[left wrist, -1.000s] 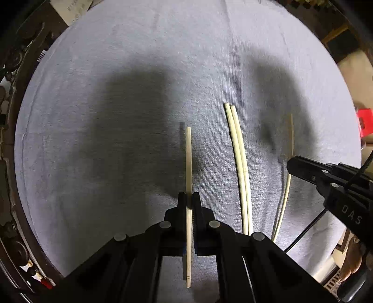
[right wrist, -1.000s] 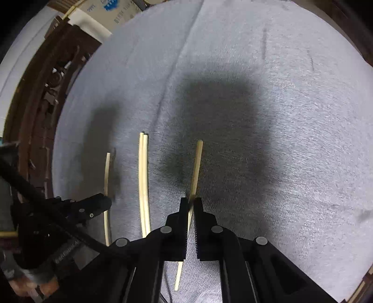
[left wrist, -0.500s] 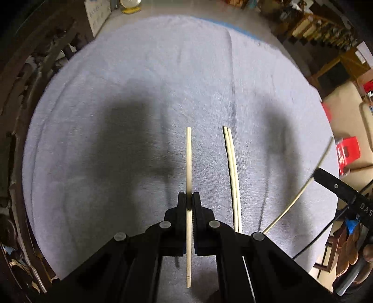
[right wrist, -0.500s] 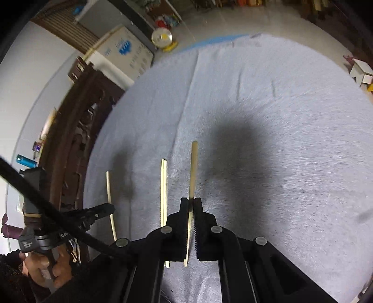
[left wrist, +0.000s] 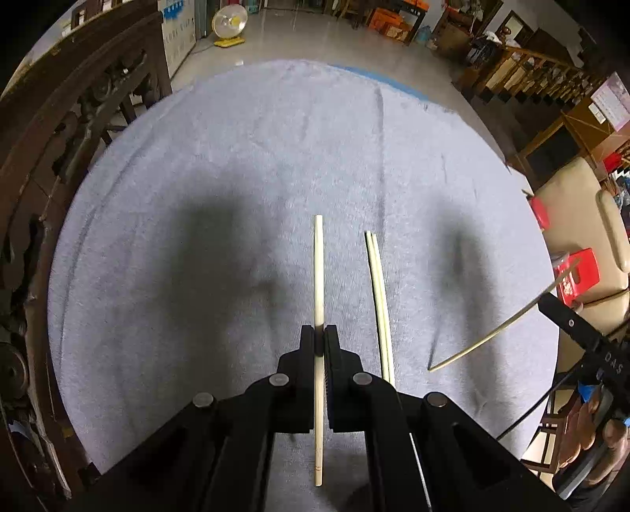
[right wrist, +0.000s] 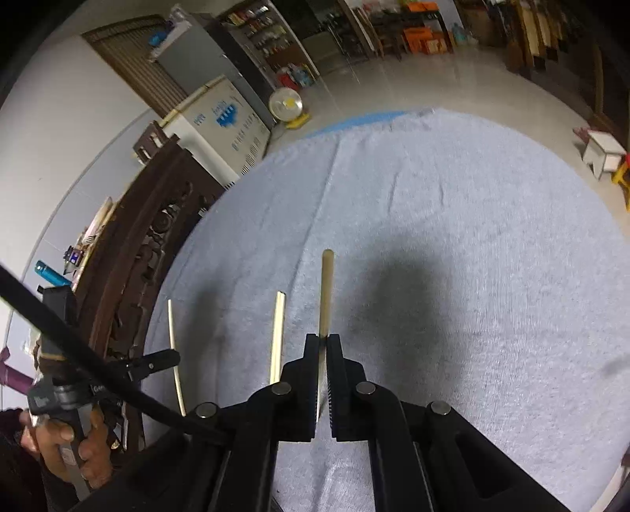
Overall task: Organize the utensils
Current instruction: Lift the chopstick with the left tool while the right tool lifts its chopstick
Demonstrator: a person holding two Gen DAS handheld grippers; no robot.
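Note:
My left gripper (left wrist: 319,334) is shut on a pale chopstick (left wrist: 318,275) and holds it above the grey cloth-covered round table (left wrist: 236,177). My right gripper (right wrist: 323,342) is shut on a second pale chopstick (right wrist: 325,295), also lifted above the cloth. A pair of chopsticks (left wrist: 378,299) lies side by side on the cloth between the two grippers; it shows in the right wrist view too (right wrist: 277,338). The right gripper (left wrist: 551,303) with its chopstick (left wrist: 492,334) shows at the right edge of the left wrist view. The left gripper (right wrist: 173,356) with its chopstick (right wrist: 175,354) shows at the left of the right wrist view.
A dark carved wooden chair back (left wrist: 59,138) stands at the table's left edge. A fan (left wrist: 229,23), white cabinets (right wrist: 220,126) and wooden furniture (left wrist: 531,71) stand on the floor beyond the table. A red box (left wrist: 575,275) is at the right.
Both grippers have risen and tilted back with their chopsticks, so more of the room shows. The right gripper's chopstick has come up off the cloth. The pair on the cloth has not moved.

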